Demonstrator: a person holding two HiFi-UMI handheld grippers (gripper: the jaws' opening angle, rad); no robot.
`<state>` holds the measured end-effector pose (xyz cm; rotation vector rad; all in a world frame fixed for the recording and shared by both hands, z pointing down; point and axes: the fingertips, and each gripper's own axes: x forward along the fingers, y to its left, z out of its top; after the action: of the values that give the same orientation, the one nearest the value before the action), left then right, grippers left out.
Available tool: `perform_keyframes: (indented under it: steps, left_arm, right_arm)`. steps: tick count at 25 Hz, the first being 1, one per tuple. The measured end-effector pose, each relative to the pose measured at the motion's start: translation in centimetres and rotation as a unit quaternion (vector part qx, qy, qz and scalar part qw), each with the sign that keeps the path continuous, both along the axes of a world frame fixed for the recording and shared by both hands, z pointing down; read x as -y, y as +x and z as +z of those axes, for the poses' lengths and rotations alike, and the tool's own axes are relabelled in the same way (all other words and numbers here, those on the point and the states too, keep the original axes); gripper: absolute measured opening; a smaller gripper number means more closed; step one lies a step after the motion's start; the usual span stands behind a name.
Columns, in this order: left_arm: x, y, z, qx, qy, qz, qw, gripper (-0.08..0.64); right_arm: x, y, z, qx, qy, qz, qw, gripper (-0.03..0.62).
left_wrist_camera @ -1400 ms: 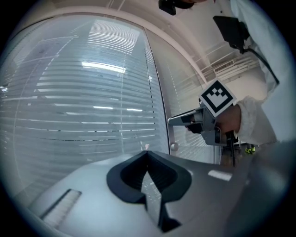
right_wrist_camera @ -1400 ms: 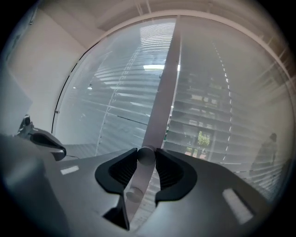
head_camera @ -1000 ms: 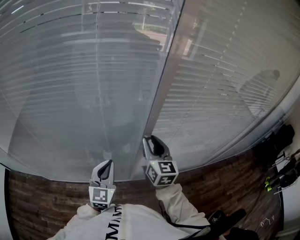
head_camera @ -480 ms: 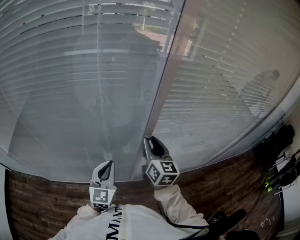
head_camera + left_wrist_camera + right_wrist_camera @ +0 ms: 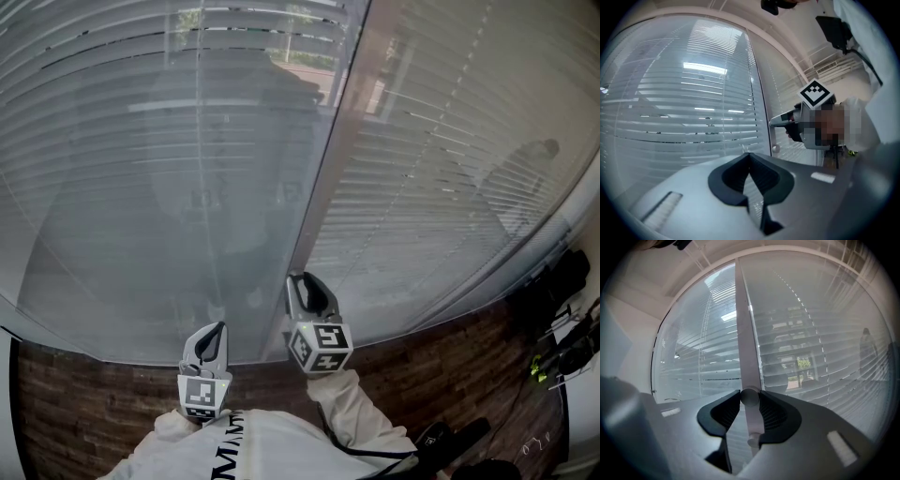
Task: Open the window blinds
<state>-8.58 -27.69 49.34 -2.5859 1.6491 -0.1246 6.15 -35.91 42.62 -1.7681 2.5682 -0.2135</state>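
Horizontal window blinds (image 5: 169, 141) hang behind glass on both sides of a grey mullion (image 5: 323, 178). My right gripper (image 5: 298, 281) points at the mullion. In the right gripper view its jaws (image 5: 750, 393) have just been closing, and the pads now press on a small round metal knob (image 5: 750, 399) on the mullion. A second knob (image 5: 753, 442) sits just below. My left gripper (image 5: 217, 328) is shut and empty, held short of the left pane. The left gripper view shows its tips (image 5: 750, 154) touching and the right gripper (image 5: 777, 122) at the mullion.
The right-hand blinds (image 5: 441, 141) have their slats partly tilted, and greenery shows through them. A brick-patterned surface (image 5: 103, 394) runs below the window. Dark bags and gear (image 5: 553, 281) lie at the far right. A person's reflection shows in the glass.
Both grippers stay where they were. The gaps between the top slats of the left pane look slightly wider, showing a little more of the outside.
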Motion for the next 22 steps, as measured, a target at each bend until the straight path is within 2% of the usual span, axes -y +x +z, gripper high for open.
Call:
perform_keyframes:
  steps: [5,10,12,16,22]
  left_arm:
    - [0.0,0.0,0.2,-0.003,-0.005,0.000,1.0000,0.000]
    - [-0.1,0.1,0.4,-0.002,-0.007,0.001,1.0000,0.000]
    - [-0.1,0.1,0.5,-0.002,-0.007,0.001,1.0000,0.000]
    - [0.1,0.1,0.5,-0.003,-0.006,0.000,1.0000,0.000]
    - [0.0,0.1,0.3,-0.003,-0.005,0.003,1.0000,0.000]
  right_arm:
    - [0.0,-0.2,0.1,-0.075,0.013,-0.004,0.997,0.117]
    - [-0.1,-0.7,-0.1,-0.178,0.042,-0.008,0.983,0.117]
    - [-0.1,-0.8,-0.1,-0.221,0.056,-0.007,0.974,0.117]
    - [-0.1,-1.0,0.2,-0.310,0.078,-0.006,0.948,0.115]
    - [-0.3,-1.2,0.4,-0.403,0.101,-0.010,0.910,0.115]
